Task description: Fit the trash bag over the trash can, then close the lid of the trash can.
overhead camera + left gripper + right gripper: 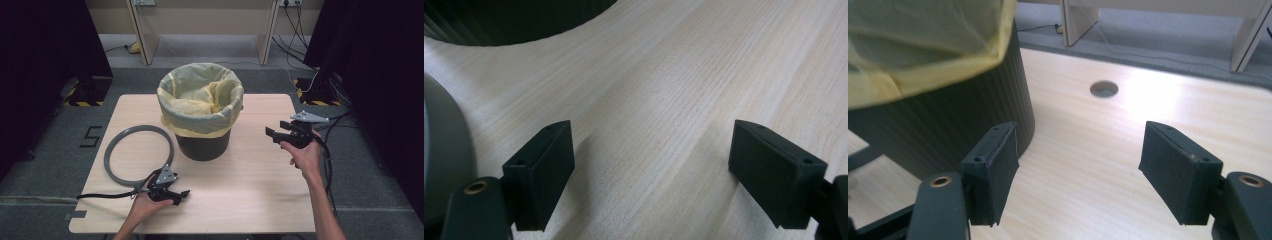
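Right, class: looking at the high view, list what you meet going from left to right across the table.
Grey ring → left gripper → black bin with its yellow liner → right gripper.

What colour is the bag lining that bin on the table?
Pale yellow. The bag is folded over the rim of the dark bin, clearest in the high view.
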`<state>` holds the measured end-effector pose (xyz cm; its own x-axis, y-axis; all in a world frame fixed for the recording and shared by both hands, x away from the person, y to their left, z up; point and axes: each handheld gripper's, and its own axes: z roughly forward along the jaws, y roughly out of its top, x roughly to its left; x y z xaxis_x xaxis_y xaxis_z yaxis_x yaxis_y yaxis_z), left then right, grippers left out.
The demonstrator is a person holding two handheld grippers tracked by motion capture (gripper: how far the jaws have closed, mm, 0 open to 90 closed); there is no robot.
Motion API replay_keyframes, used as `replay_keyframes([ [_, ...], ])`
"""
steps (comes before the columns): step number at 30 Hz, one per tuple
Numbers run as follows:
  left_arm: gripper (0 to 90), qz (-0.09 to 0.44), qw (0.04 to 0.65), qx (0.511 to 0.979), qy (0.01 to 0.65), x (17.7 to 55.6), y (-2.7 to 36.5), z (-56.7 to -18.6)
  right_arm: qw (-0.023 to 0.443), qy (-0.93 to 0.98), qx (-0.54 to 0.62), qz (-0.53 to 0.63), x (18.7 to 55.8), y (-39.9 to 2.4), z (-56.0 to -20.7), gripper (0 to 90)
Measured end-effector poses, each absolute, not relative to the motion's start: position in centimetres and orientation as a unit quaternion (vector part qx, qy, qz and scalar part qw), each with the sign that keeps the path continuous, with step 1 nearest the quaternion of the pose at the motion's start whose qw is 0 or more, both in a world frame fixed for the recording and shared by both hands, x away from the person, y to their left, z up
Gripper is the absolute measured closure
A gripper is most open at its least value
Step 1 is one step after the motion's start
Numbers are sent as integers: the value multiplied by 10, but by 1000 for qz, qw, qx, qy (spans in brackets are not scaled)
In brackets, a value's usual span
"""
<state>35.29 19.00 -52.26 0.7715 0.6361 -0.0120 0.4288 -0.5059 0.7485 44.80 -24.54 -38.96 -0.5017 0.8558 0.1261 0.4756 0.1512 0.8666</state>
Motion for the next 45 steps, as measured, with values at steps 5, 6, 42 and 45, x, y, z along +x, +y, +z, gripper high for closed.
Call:
replay_keyframes([
  [5,179,132,389,857,311,353,190,-523,201,730,463,460,438,-252,-409,310],
  [6,178,132,388,857,311,353,190,-523,201,731,463,459,436,-252,-413,308],
  [42,176,132,388,857,312,353,190,-523,193,784,467,360,370,-238,-515,227],
  [45,175,132,389,857,312,353,190,-523,195,789,464,352,366,-239,-515,225],
])
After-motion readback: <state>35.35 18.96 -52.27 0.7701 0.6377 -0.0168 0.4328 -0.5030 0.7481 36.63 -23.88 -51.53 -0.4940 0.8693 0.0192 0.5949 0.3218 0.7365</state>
